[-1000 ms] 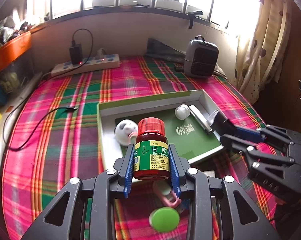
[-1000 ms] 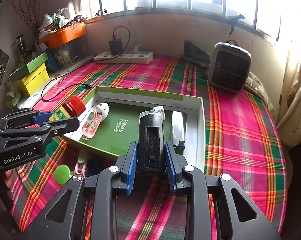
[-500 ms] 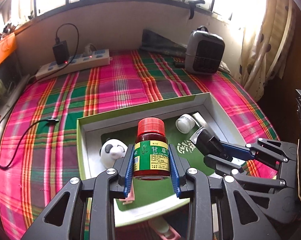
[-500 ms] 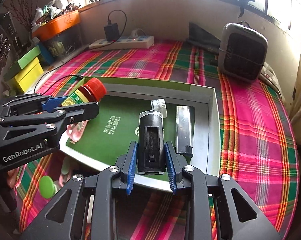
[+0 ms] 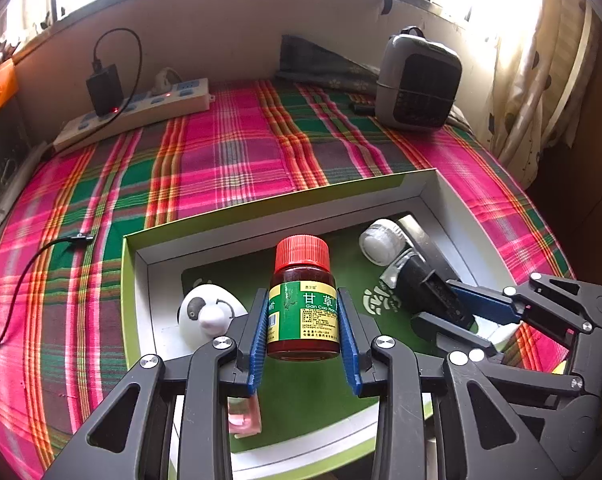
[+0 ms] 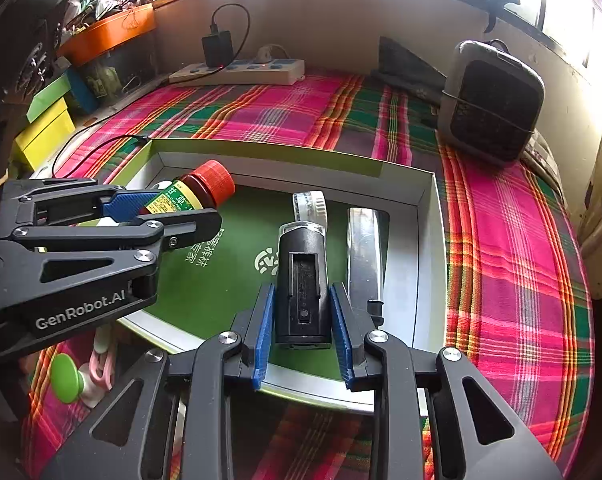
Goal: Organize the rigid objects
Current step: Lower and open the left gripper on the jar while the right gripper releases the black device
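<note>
Blue-padded jaws of the left gripper [image 5: 303,330] clamp the brown bottle [image 5: 303,312], red cap toward frame top, above the open box [image 5: 229,228]. At lower centre of its own view, the right gripper [image 6: 303,332] pinches a black case [image 6: 303,284], long axis pointing away (seemingly lower, likely nearer to release) over the box's green floor.

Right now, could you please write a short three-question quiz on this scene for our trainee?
1. True or false: the left tongs hold a red-capped medicine bottle.
2. What do the right tongs grip? A) black cylindrical device B) panda toy C) white jar
3. Fill in: both held items hover over the green ____.

Key: 1 true; 2 A; 3 box.
</note>
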